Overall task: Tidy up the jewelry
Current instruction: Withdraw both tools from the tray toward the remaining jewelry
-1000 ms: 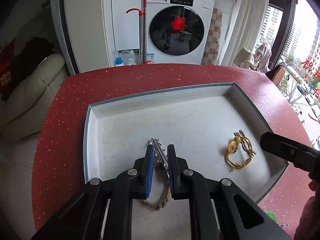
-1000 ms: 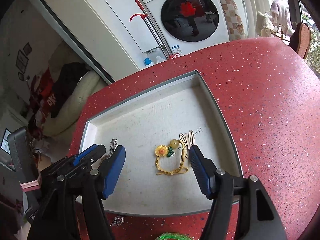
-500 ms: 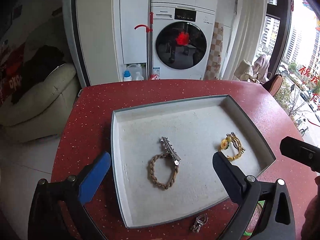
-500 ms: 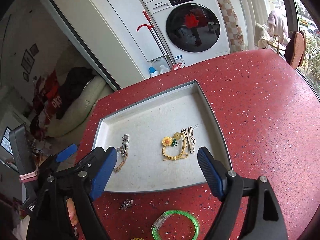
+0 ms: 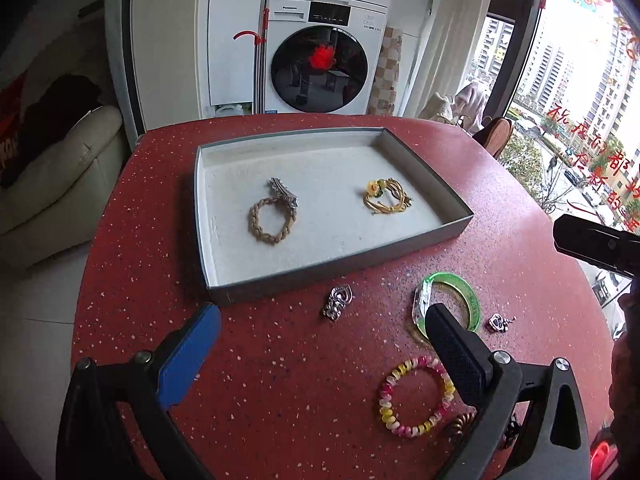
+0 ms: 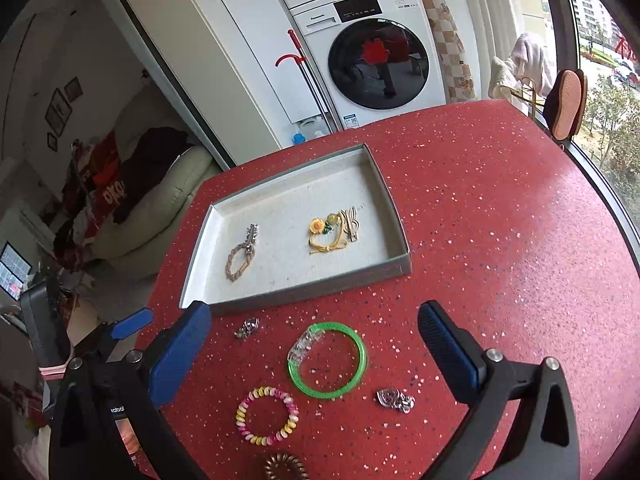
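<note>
Both wrist views angled down over the red table (image 5: 280, 380), sharing the tray (image 6: 400, 268)

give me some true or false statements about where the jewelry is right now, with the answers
1. The braided tan bracelet lies inside the shallow grey tray. True.
2. The translucent green bangle lies in the tray. False: it is on the speckled red table.
3. The left hand-held gripper grips the silver hair clip. False: it is open; the clip rests in the tray.
4. The right hand-held gripper is open. True.
</note>
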`<state>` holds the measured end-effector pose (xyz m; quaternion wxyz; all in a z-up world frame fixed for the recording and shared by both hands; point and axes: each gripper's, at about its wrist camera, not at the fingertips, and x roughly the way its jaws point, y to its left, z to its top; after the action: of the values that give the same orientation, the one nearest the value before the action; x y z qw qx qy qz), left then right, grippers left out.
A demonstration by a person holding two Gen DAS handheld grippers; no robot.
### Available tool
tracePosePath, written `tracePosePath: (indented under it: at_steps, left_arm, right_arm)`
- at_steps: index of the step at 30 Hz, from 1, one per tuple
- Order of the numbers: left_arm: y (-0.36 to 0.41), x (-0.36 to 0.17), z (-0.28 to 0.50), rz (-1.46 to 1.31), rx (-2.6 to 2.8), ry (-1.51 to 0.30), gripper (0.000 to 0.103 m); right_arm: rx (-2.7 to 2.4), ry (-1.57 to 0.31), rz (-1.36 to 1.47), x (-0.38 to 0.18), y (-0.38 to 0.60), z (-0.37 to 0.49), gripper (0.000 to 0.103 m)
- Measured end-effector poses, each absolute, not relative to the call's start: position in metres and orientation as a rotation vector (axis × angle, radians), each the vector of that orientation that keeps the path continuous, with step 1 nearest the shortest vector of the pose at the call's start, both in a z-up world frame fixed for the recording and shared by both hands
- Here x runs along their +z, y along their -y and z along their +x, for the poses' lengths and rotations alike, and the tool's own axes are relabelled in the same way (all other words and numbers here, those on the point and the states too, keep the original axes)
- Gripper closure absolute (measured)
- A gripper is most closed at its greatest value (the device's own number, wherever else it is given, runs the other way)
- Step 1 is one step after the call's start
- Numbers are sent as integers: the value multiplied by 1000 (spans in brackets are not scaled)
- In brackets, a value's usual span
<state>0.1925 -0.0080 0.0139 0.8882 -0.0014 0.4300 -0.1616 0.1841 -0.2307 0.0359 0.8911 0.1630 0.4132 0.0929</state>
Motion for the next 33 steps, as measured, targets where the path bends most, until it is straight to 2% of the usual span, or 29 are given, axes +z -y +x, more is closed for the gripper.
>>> tracePosePath:
  at_steps: [13, 22, 27, 33]
  left_arm:
    - [24, -28, 156, 87, -327, -978, 0]
    - [34, -40, 155, 139, -296, -993, 0]
    - [45, -42, 154, 188, -295, -979, 0]
    - [51, -46, 153, 219, -293, -979, 0]
  right_arm:
    - [175, -1003, 195, -26, 226, 93, 0]
    - [158, -1015, 122, -50, 216, 51, 1]
    - [138, -1022, 47, -56, 201, 48, 7]
    - [120, -1029, -5, -61, 188, 50, 20]
